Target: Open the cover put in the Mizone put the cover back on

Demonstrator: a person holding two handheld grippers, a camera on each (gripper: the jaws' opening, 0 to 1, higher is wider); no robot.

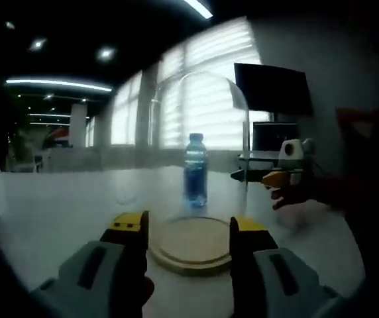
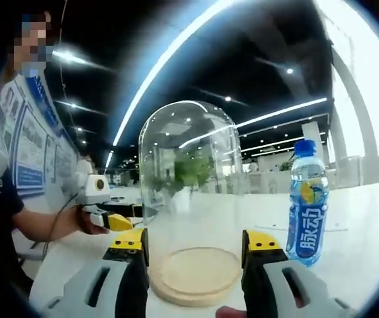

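A clear glass dome cover [image 1: 199, 139] stands on a round wooden base [image 1: 193, 244] on the white table [image 1: 57, 212]. The Mizone bottle [image 1: 195, 170], blue with a blue cap, stands upright beyond the dome and shows through the glass. My left gripper [image 1: 188, 230] is open, its yellow-tipped jaws either side of the base's near edge. In the right gripper view the dome [image 2: 189, 179] on its base [image 2: 197, 273] is straight ahead and the bottle [image 2: 307, 205] stands just right of it. My right gripper [image 2: 196, 244] is open, jaws flanking the base. The left gripper [image 2: 103, 211] shows at the left.
The right gripper [image 1: 281, 176], held in a hand, reaches in from the right in the left gripper view. A dark monitor [image 1: 272, 87] and a laptop [image 1: 273, 136] stand at the table's far side. The person [image 2: 4, 199] stands at the left, before wall posters.
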